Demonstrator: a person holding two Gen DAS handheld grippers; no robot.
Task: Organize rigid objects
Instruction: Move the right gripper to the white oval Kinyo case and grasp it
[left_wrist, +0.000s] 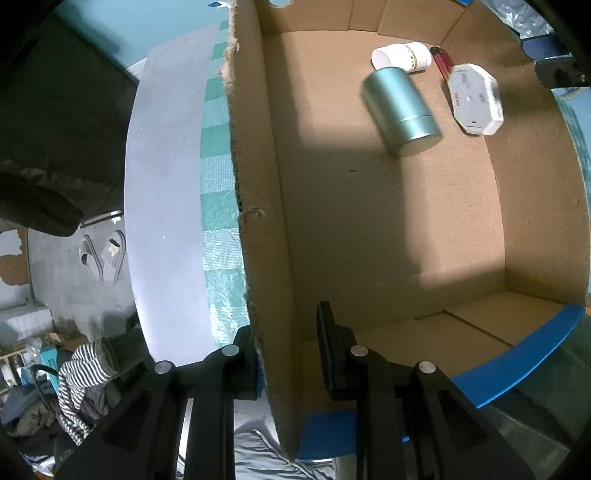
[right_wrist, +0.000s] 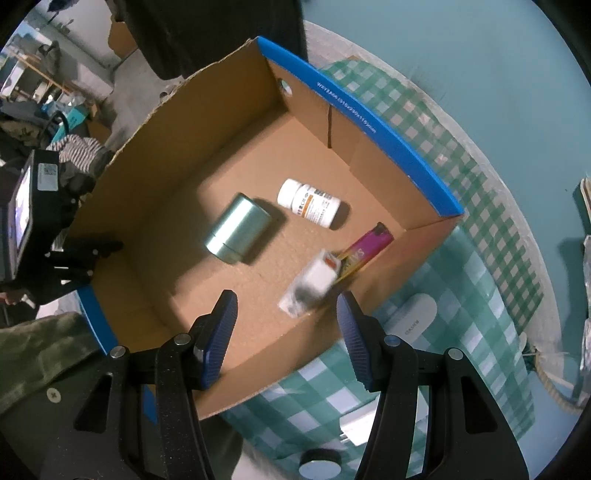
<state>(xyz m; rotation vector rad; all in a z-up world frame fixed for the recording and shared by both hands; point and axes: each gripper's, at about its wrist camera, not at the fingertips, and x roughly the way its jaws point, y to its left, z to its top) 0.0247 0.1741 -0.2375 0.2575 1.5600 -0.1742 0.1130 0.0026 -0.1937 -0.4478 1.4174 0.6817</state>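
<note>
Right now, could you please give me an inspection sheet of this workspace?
Surface: table under a green checked cloth; open cardboard box on it.
Job's things: in the box, a teal tin and a white bottle, both on their sides; a pink lighter; a white case, blurred in the right view.
Clutter: white items and a black-rimmed disc on the cloth outside the box.
Grippers: left gripper shut on the box wall; right gripper open, empty, above the box.
Cables: a rope-like cord at the table edge.
Surroundings: slippers and clothes on the floor.
</note>
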